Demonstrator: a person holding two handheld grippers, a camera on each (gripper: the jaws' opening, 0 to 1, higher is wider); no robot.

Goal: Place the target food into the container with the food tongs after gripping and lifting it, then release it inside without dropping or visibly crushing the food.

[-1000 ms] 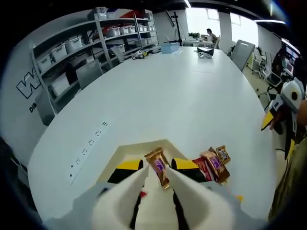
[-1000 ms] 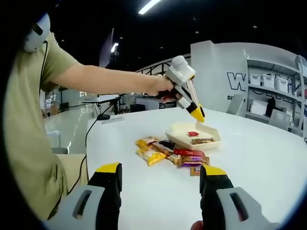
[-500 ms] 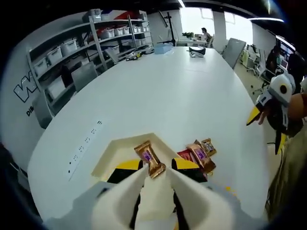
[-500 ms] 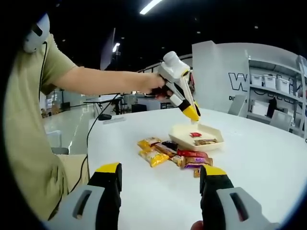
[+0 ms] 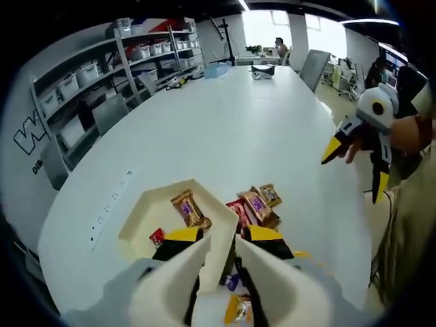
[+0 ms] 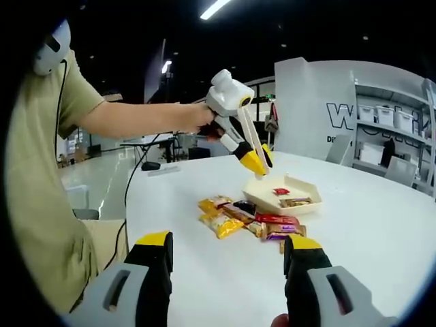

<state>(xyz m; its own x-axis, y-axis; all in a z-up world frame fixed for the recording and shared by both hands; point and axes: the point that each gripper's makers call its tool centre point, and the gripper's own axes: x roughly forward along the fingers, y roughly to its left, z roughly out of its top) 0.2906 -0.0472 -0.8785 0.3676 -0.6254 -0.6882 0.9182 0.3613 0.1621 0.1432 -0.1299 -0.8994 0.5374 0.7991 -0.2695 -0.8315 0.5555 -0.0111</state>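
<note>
A cream tray holds a gold-wrapped snack and a small red-wrapped piece. In the right gripper view the same tray sits past a pile of wrapped snacks on the white table. My left gripper hovers over the tray's near corner and the pile, open with nothing between its tong arms. From the other side, the left gripper hangs in the air just left of the tray. My right gripper is open and empty, well short of the pile, and appears raised at the right.
The long white table runs far ahead, with small sockets left of the tray. Shelves with bins line the left wall. A person's arm and torso fill the left of the right gripper view.
The gold snack has left the left gripper's tongs and now lies in the tray. The left gripper has drawn back from over the tray toward the pile. The right gripper stays open.
</note>
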